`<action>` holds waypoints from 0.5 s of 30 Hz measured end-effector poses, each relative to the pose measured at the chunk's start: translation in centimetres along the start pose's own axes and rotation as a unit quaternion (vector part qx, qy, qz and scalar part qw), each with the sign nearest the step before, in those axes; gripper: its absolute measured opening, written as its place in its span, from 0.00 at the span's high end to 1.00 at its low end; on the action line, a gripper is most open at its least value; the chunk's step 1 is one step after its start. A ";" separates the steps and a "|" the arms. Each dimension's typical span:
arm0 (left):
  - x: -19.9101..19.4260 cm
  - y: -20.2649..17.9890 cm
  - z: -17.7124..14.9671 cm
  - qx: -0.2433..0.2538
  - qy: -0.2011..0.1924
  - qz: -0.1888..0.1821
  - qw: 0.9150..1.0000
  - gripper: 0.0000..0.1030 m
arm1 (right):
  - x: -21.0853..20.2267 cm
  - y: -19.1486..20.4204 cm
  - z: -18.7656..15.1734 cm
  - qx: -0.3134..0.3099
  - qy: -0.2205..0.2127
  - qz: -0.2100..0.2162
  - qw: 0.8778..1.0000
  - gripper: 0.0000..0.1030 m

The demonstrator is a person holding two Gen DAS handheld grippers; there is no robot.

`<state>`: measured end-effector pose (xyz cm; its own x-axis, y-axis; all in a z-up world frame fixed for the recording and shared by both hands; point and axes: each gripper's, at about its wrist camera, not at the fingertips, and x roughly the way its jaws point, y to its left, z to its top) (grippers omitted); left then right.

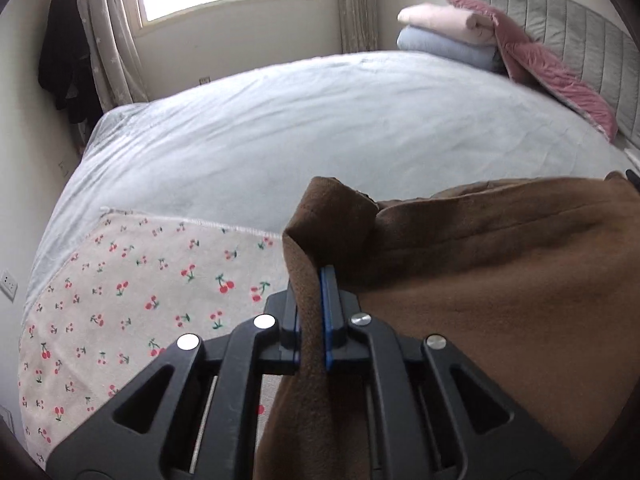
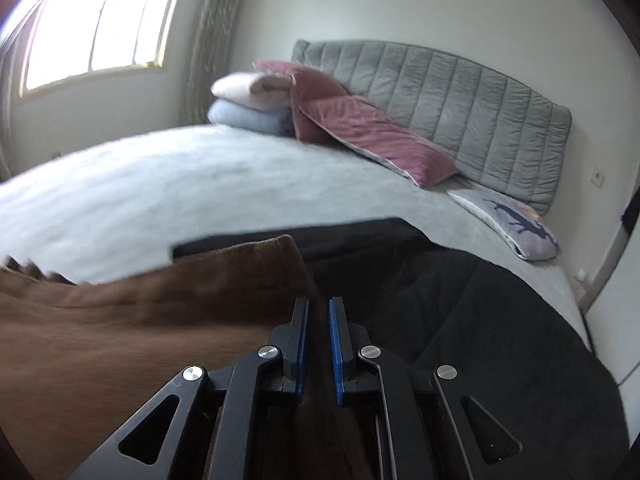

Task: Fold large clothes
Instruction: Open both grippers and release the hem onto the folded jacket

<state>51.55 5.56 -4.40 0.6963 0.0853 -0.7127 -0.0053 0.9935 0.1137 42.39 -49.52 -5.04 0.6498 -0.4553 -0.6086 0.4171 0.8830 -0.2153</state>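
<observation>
Both tongs have a hold on the brown coat (image 1: 500,288), which hangs between them over the near side of the bed (image 1: 280,128). The left tongs (image 1: 312,312) are clamped on a bunched ridge of the coat's edge, the cloth standing up past the blue pads and folding over in a peak. The right tongs (image 2: 318,344) are drawn nearly together, and brown cloth runs down between the pads; from the narrow gap I take it they are pinching that thin edge, though the right view is blurred and I cannot see the contact itself. Under the coat on the right lies a black garment (image 2: 460,300), spread flat on the bed; on the left a cherry-print cloth (image 1: 132,292) covers the near corner. Stacked blankets (image 1: 448,36) and a pink pillow (image 1: 556,80) sit well apart at the headboard. This looks to me like the carrying and laying-out step: the coat is gripped at two points and held just above the bed, not yet spread. The next move, I'd judge, calls for drawing the two tongs apart to pull the held edge taut, then lowering the coat flat onto the open grey stretch of bed, keeping it off the black garment so the two don't tangle, and only then letting go to start the first fold.
</observation>
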 end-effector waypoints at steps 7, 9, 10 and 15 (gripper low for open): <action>-4.4 0.1 0.3 0.011 -0.006 0.052 0.999 0.52 | -4.7 -6.3 -2.5 0.052 0.025 0.050 0.997 0.79; -7.0 -1.1 -0.4 0.017 -0.013 0.019 1.000 0.34 | -8.5 -5.8 -3.1 0.033 0.013 0.072 0.997 0.55; -8.4 -1.9 -0.9 0.020 -0.014 -0.005 1.000 0.34 | -10.4 -5.3 -3.6 0.023 0.010 0.091 0.996 0.47; -13.9 -7.3 -3.6 0.030 -0.002 -0.141 0.990 0.21 | -18.0 0.2 -6.3 -0.059 0.000 0.190 0.980 0.32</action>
<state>39.29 -2.66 2.18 0.6662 -0.1952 -0.7198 0.2327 0.9714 -0.0480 26.81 -40.48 1.07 0.7439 -0.0909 -0.6620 0.0684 0.9959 -0.0598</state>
